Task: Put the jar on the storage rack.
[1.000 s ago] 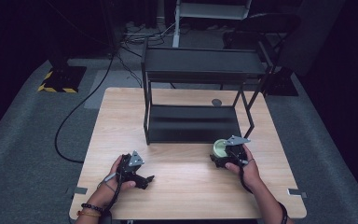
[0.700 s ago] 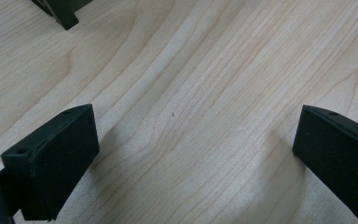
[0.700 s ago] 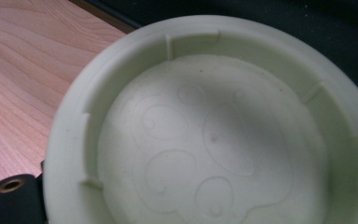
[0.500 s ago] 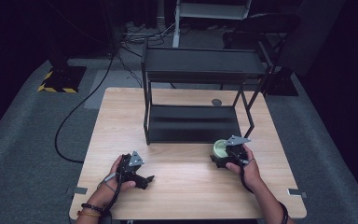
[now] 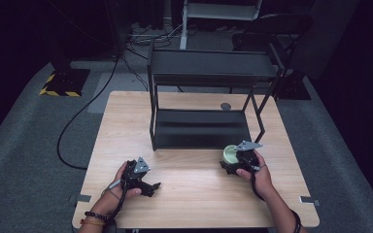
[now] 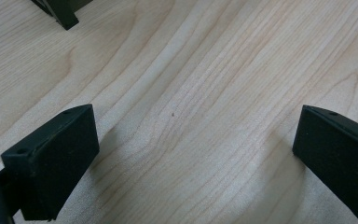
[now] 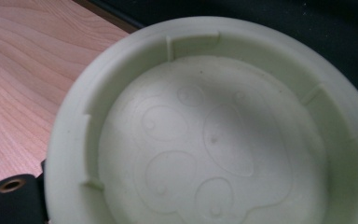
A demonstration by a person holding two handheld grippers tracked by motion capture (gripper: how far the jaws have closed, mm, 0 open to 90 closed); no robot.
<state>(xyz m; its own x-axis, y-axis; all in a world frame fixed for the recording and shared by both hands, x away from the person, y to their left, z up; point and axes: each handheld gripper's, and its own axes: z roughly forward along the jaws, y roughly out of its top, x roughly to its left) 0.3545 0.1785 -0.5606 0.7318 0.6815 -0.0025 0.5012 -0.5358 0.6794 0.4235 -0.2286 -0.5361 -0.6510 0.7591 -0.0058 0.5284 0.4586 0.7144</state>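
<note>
Pale green round lid (image 7: 214, 135) sits in the right gripper (image 5: 237, 162), hollow side toward that gripper's camera, moulded ovals and short ribs visible inside; one black jaw touches its rim at lower left, so the jaws appear to pinch it. Lid is near the table's (image 5: 194, 194) right side, just before the black two-tier rack (image 5: 201, 97). Left gripper (image 6: 191, 149) rests low over bare wood, jaws spread wide, holding nothing.

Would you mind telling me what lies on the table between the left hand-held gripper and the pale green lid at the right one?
Nothing: in the high view, only bare wooden table separates the left hand-held gripper from the pale green lid.
</note>
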